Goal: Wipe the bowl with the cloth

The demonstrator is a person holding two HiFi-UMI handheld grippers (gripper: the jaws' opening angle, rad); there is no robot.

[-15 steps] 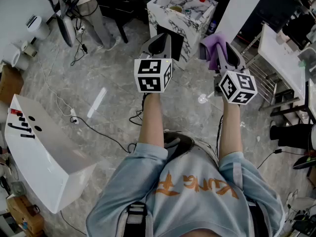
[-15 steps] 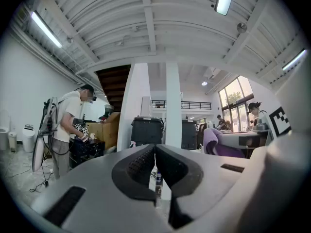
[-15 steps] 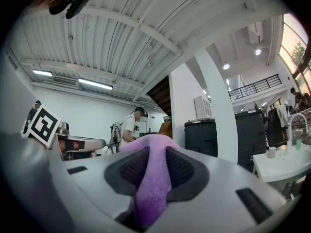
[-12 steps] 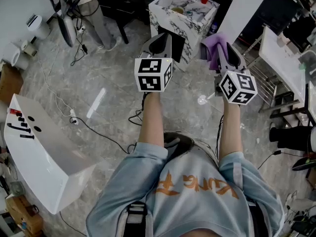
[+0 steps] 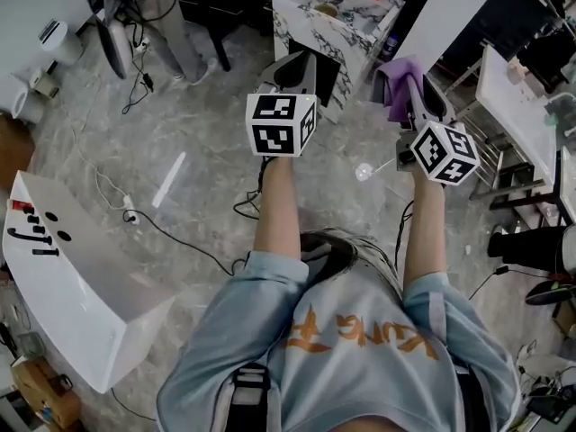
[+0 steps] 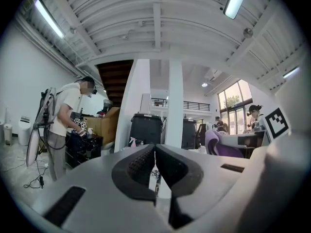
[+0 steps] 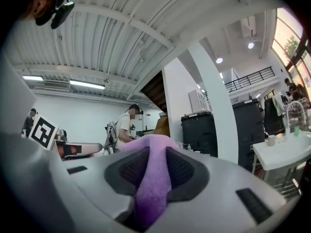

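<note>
Two grippers level: your right gripper (image 7: 153, 152) clamps the cloth (image 7: 151, 191) in its jaws for wiping; left gripper (image 6: 154, 148) jaws closed, empty; bowl (image 5: 326, 9) perhaps upper centre.

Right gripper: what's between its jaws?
A purple cloth, pinched between the jaws of the right gripper. The right gripper view shows it plainly; in the head view it bunches at the tip.

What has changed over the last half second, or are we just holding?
Barely anything. Both grippers sit slightly higher in the head view, the right gripper a little further right; the camera shifted too. Nothing was grasped or released: the right gripper remains shut on the purple cloth, the left gripper shut and empty.
</note>
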